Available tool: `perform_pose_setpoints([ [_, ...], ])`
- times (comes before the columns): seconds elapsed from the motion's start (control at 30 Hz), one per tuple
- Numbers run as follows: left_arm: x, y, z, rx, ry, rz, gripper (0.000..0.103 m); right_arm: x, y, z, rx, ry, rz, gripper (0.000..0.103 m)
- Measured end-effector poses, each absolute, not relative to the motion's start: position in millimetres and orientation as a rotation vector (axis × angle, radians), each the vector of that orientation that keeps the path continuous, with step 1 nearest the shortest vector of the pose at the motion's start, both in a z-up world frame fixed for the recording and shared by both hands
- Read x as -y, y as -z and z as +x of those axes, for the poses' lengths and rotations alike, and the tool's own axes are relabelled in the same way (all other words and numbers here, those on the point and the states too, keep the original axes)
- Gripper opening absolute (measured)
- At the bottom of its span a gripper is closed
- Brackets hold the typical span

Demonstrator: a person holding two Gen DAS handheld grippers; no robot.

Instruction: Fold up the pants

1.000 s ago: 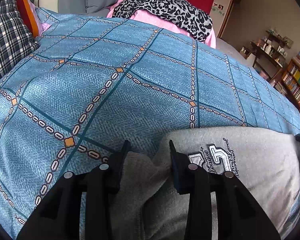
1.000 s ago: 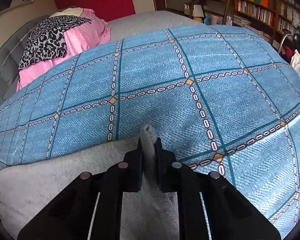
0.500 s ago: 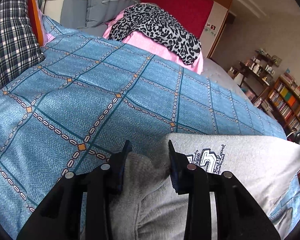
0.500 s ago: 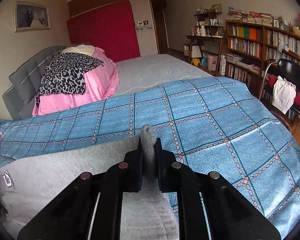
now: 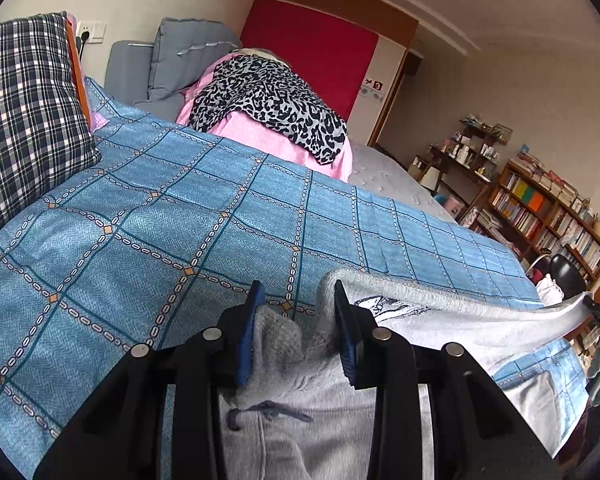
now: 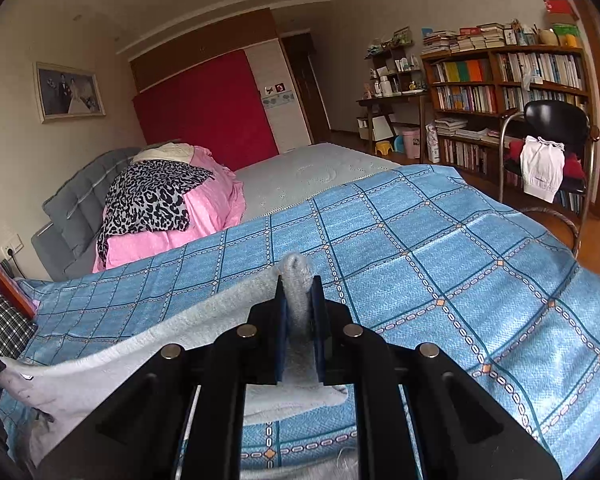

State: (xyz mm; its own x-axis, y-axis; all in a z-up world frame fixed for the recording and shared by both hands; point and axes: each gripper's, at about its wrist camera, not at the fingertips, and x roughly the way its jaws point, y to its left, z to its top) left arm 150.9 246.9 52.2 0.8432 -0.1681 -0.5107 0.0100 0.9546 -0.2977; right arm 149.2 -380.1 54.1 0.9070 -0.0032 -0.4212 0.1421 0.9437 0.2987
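Observation:
Grey sweatpants with a printed logo hang stretched between my two grippers above the blue patterned bedspread. My left gripper is shut on a bunched part of the pants near the waistband and drawstring. My right gripper is shut on the other end of the pants, with a tuft of grey cloth sticking up between its fingers. The upper layer is lifted off the bed and pulled taut.
A plaid pillow lies at the left. A pink bundle with a leopard-print cloth sits at the bed's head. Bookshelves and a black chair stand to the right of the bed.
Both grippers have risen, lifting the pants off the bedspread. The cloth, flat on the bed a second ago, now hangs taut between them.

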Motion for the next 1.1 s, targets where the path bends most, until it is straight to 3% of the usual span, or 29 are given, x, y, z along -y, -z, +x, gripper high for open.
perform_pose_setpoints([
  [0.63, -246.1, -16.4, 13.2, -0.505, 0.123, -0.145, 0.031, 377.7, 34.0, -60.8, -0.41, 0.045, 0.424, 0.011],
  [0.8, -246.1, 0.5, -8.3, -0.509, 0.123, -0.113, 0.03, 376.7, 58.8, -84.9, -0.424, 0.046, 0.457, 0.011],
  [0.9, -247.2, 6.0, -19.9, -0.489, 0.122, -0.109, 0.024, 371.5, 69.1, -96.0, -0.434, 0.061, 0.442, 0.011],
  [1.1, -271.6, 18.7, -27.2, -0.515, 0.09, -0.201, 0.024, 364.2, 76.9, -100.8, -0.474, 0.09, 0.38, 0.012],
])
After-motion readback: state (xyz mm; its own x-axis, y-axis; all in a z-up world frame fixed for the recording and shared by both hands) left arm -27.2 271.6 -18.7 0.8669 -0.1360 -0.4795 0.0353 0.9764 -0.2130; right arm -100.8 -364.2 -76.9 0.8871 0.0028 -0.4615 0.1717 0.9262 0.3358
